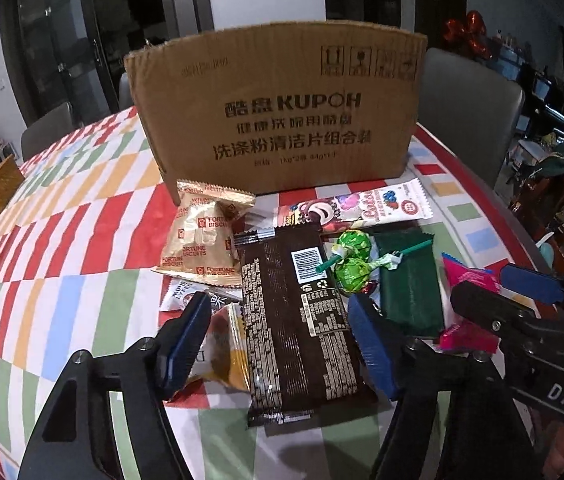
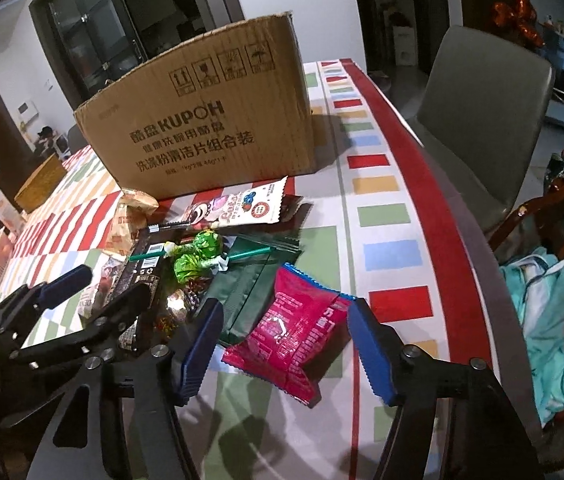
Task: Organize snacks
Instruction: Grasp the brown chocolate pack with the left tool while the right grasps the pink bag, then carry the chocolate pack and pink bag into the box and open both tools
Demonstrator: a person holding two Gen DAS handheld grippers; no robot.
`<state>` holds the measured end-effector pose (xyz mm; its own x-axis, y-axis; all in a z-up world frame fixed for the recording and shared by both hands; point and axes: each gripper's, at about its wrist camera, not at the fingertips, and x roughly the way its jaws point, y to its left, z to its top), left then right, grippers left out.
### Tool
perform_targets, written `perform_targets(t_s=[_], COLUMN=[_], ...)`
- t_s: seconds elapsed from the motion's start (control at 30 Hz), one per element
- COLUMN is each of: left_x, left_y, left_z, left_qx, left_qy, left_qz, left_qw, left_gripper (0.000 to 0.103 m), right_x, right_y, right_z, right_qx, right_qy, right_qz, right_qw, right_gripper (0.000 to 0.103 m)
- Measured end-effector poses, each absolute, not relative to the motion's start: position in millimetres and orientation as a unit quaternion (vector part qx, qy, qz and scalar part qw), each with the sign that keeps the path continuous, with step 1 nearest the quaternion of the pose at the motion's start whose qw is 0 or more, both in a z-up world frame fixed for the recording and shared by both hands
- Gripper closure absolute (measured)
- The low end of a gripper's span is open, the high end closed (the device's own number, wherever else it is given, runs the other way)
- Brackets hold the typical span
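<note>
Left wrist view: the left gripper (image 1: 277, 344) has its blue jaws spread wide on either side of a long dark brown snack pack (image 1: 302, 320) lying on the checked tablecloth (image 1: 61, 240), gripping nothing. To its left sits a gold biscuit bag (image 1: 201, 236); to its right, two green lollipops (image 1: 352, 264) rest on a dark green packet (image 1: 410, 280). In the right wrist view, the right gripper (image 2: 286, 352) is likewise spread, straddling a pink packet (image 2: 294, 332). Farther back lies a white wrapped bar (image 2: 241, 204), just in front of an upright cardboard box (image 2: 201, 120).
</note>
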<state>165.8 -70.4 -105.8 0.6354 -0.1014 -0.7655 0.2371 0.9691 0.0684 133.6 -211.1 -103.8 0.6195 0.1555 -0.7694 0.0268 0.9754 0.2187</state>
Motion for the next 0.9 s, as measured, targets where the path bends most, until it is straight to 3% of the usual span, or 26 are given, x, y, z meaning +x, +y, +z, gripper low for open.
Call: perform_targets(t_s=[0.17,0.27,0.37,0.53,0.9], left_x=[177.0,182.4,182.7,182.2,164.4], left_y=[-70.7,-72.1,-71.0,-63.9,-51.2], left_z=[-112.0,-117.0,-117.7,-114.3,-91.6], left_qx=[0.073,0.071,0.069,0.048,0.041], left_qy=[0.426,0.436,0.436,0.439,0.418], left_qz=[-0.095,-0.099,-0.1,-0.108,-0.098], left_qw=[0.897,0.892,0.892,0.891,0.902], left_gripper=[0.035,0.041,0.051,0.053,0.054], right_x=[142.2,146.1,149.0,150.1,140.5], right_y=[-208.3,-208.3,-208.2,-206.9,-200.1], right_z=[-109.2,-112.5,-116.1,-119.2,-95.8], right_qx=[0.106,0.104,0.104,0.099,0.084], right_qy=[0.444,0.449,0.459,0.466,0.443], right_qz=[0.042,0.039,0.04,0.041,0.056], right_qw=[0.889,0.887,0.882,0.878,0.891], right_gripper=[0.042,0.044,0.052,0.065,0.067])
